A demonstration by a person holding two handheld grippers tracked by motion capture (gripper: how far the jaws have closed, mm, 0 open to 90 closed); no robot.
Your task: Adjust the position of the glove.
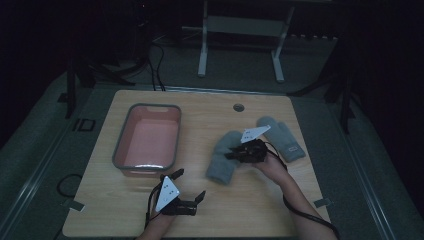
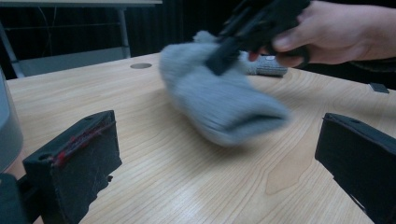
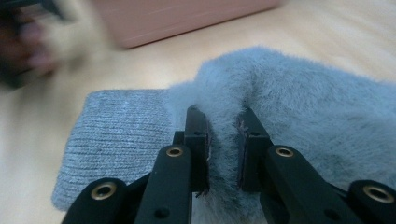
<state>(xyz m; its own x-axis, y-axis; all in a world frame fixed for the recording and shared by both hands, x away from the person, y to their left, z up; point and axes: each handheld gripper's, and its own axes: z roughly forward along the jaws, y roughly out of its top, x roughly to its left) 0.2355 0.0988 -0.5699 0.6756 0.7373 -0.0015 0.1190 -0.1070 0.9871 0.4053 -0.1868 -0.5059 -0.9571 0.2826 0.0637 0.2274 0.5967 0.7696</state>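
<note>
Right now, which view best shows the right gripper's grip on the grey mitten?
Right gripper view: the right gripper pinches a fold of the grey mitten close up. High view shows the mitten small and dim. Left gripper view shows it blurred, the grip hidden.

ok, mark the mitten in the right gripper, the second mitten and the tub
gripped mitten [image 1: 222, 160], high view, on its knit cuff end
second mitten [image 1: 285, 135], high view, mid-body
pink tub [image 1: 121, 137], high view, on its grey left rim
</note>
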